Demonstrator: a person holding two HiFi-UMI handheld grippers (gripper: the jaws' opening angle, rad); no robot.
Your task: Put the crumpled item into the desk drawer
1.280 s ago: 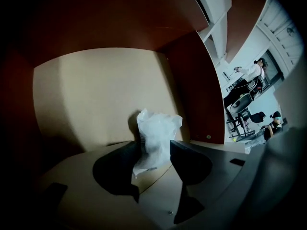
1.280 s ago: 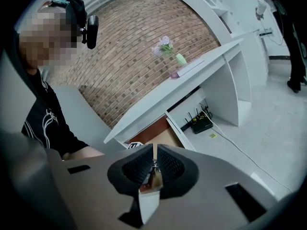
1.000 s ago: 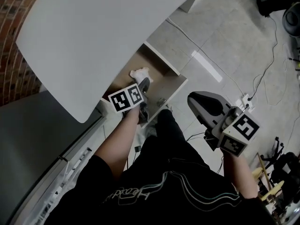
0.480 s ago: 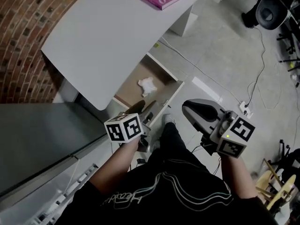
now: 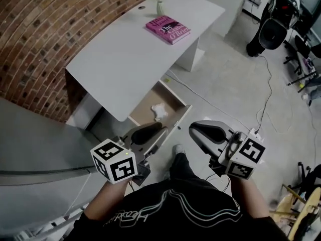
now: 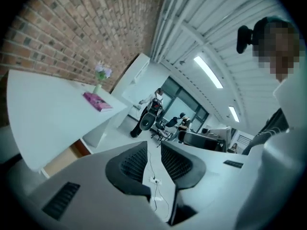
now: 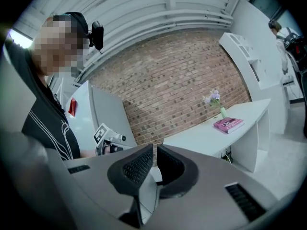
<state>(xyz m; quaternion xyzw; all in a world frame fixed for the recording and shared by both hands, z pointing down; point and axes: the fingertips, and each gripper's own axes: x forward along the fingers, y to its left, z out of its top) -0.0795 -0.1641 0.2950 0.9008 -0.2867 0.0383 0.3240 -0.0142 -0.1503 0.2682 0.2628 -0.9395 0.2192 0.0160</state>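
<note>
Head view, item one: crumpled white paper wad (image 5: 159, 110), lying inside the open wooden drawer (image 5: 147, 104) under the white counter (image 5: 125, 59), apart from both tools. Item two: my left gripper (image 5: 149, 133), near the drawer front, fingers closing on nothing. Item three: my right gripper (image 5: 204, 131), fingers drawn together, empty. Counter also carries a pink book (image 5: 168, 28) and a small vase of flowers (image 5: 158, 4).
</note>
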